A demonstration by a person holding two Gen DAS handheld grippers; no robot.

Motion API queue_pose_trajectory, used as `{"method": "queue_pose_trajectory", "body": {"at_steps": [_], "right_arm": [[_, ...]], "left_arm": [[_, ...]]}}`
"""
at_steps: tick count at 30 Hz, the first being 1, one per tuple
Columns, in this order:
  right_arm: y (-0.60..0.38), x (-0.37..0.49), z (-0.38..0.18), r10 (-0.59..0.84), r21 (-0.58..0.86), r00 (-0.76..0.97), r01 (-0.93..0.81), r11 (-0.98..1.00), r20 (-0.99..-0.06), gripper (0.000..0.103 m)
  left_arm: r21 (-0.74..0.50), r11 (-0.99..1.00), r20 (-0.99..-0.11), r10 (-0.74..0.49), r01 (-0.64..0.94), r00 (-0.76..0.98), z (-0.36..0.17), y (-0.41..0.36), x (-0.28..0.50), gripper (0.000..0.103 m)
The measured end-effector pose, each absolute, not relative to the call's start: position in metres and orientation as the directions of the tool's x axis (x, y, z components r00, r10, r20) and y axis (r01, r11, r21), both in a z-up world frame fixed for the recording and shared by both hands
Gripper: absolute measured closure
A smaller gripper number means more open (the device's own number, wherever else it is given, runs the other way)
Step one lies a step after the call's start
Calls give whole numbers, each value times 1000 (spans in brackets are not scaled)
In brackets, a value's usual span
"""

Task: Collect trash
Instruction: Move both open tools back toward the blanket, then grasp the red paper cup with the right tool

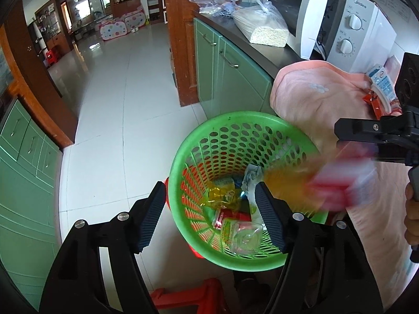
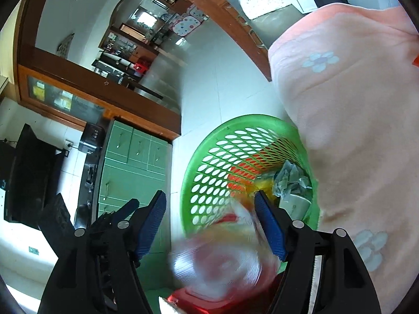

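A green perforated basket [image 1: 199,146] stands on a red stool beside a pink-covered table. It holds a yellow wrapper [image 1: 222,192], a clear glass jar [image 1: 244,236], crumpled paper and other trash. My left gripper [image 1: 210,216] is open and empty above the basket. My right gripper [image 2: 210,223] is open over the basket [image 2: 209,151]; it also shows in the left wrist view [image 1: 377,133]. A blurred red, white and orange package [image 1: 340,183] is in mid-air below it, over the basket rim, and shows blurred between the right fingers [image 2: 220,259].
A pink flowered cloth [image 1: 314,99] covers the table at right, with a blue-white packet [image 1: 382,83] on it. Green cabinets [image 1: 227,65] carry a counter with a microwave [image 1: 348,21] and plastic bags. White tiled floor [image 1: 110,104] lies left. A red stool [image 1: 188,298] stands below.
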State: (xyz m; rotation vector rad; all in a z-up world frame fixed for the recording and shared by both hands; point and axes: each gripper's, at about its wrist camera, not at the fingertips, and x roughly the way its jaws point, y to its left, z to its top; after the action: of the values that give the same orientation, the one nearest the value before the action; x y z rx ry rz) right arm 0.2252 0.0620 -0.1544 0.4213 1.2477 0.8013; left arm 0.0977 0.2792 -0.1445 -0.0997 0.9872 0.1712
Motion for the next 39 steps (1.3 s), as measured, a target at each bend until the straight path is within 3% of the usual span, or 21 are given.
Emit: {"method": "queue_pose_trajectory", "body": {"at_steps": [19, 39], "right_arm": [[29, 219, -125, 707, 625, 182, -354, 696, -684, 29], [-93, 224, -106, 497, 434, 409, -243, 868, -765, 26]], "left_arm": [[-7, 986, -825, 87, -164, 558, -133, 264, 105, 28], [-28, 997, -810, 21, -73, 587, -112, 203, 129, 21]]}}
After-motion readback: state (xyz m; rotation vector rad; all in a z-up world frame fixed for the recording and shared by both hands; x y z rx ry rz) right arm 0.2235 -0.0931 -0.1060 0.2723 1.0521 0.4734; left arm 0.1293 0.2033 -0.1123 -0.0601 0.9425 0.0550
